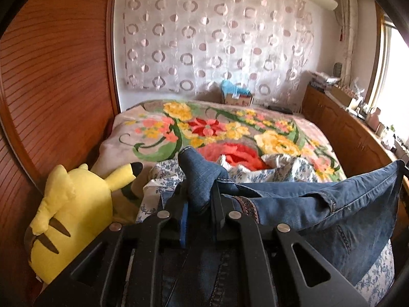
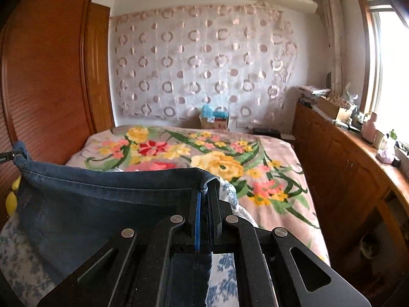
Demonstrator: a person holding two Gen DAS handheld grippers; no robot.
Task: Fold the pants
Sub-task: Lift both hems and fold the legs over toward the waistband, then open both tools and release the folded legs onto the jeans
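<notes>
The pants are blue denim jeans (image 1: 332, 204), held up above the bed between both grippers. My left gripper (image 1: 199, 192) is shut on a bunched corner of the jeans, which sticks up between its fingers. The denim stretches from there to the right edge of the left wrist view. My right gripper (image 2: 204, 192) is shut on the other corner of the jeans (image 2: 102, 199), and the hem runs taut from it to the left, where the tip of the left gripper shows at the frame edge. The rest of the jeans hangs below, hidden.
A floral blanket (image 2: 230, 158) covers the bed, with a blue-and-white patterned cloth (image 1: 281, 168) under the jeans. A yellow plush toy (image 1: 74, 220) lies at the bed's left edge by the wooden wardrobe (image 1: 51, 76). A wooden cabinet (image 2: 345, 166) with clutter runs along the right.
</notes>
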